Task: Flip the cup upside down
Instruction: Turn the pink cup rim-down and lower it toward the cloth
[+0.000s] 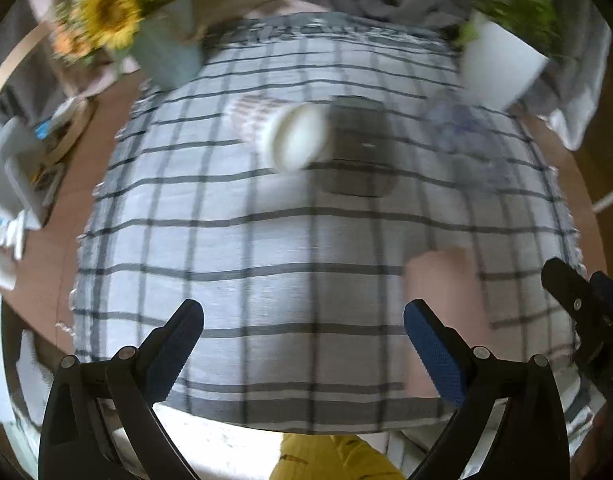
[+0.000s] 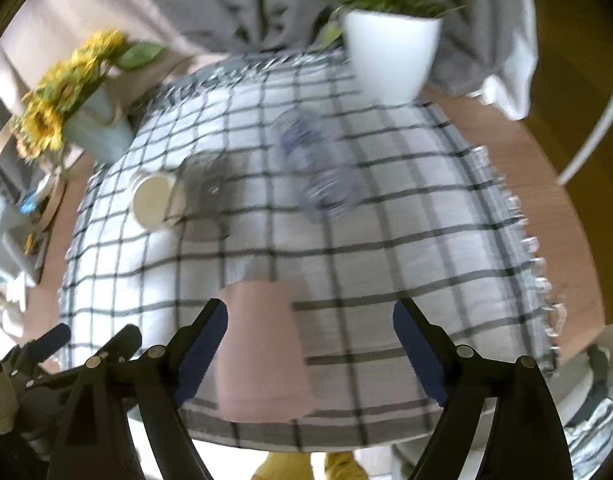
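A pink cup (image 2: 264, 350) stands upside down near the front edge of the checked cloth (image 2: 386, 240), narrow base up and wide rim on the cloth. It sits between the fingers of my open right gripper (image 2: 310, 346), nearer the left finger, apart from both. In the left wrist view the pink cup (image 1: 442, 300) shows behind the right finger of my open, empty left gripper (image 1: 304, 344). The right gripper's black finger (image 1: 578, 300) shows at the right edge there.
A white paper cup (image 1: 298, 140) lies on its side mid-cloth beside a dark square object (image 1: 358, 148). A clear plastic bottle (image 2: 318, 164) lies on the cloth. A white plant pot (image 2: 390, 56) stands at the back right and a sunflower vase (image 2: 94, 128) at the back left.
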Motion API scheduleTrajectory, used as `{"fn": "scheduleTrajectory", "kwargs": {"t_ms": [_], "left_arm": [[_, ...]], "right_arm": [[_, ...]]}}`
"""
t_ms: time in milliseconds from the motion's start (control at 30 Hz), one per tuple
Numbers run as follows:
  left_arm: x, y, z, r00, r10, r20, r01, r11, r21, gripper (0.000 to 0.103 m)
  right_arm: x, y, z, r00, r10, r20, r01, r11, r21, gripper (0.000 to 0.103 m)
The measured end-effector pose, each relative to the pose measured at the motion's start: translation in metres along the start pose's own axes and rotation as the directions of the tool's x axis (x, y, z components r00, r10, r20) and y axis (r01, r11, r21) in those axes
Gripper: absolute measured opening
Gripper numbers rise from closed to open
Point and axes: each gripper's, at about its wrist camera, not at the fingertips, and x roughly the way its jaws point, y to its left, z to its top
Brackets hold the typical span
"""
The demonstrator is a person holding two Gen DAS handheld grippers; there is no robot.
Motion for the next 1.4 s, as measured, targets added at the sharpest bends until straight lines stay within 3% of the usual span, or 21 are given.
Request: {"fn": "scheduleTrajectory", "kwargs": {"t_ms": [200,400,733,867,1100,1400], "left_arm": [[0.017,-0.033,0.015,0.987,-0.141,-0.080,0.143,0.990,0.019,0.095],[0.039,-0.057,0.029,0.978,-0.158,-0.139,0.160,0.987,0.008,0.090],[0.075,-0.073,0.036,0.963,-0.162,-0.217,0.155,0.987,-0.051,0.076],[0.083,-0.076,0.035,0.951,-0.200,-0.234,0.190,0.980,-0.065,0.065],[0.070,-0.073,0.032,0.965,-0.191,-0.181,0.187,0.982,-0.039,0.063],[0.027,-0.050,0.028,0.983,-0.181,-0.013,0.181,0.983,0.004,0.063]], "right_arm": [[-0.012,-0.045,0.002,0.997,-0.069,0.026,0.065,0.991,0.116,0.087],[-0.011,-0.075,0.001,0.996,-0.086,0.018,0.082,0.979,0.188,0.087],[0.002,-0.095,-0.001,0.994,-0.106,-0.007,0.105,0.973,0.208,0.087],[0.011,-0.096,0.000,0.994,-0.108,-0.031,0.112,0.976,0.189,0.087],[0.018,-0.089,0.000,0.991,-0.123,-0.047,0.128,0.983,0.133,0.087],[0.001,-0.072,0.002,0.992,-0.123,0.012,0.122,0.991,0.060,0.087]]}}
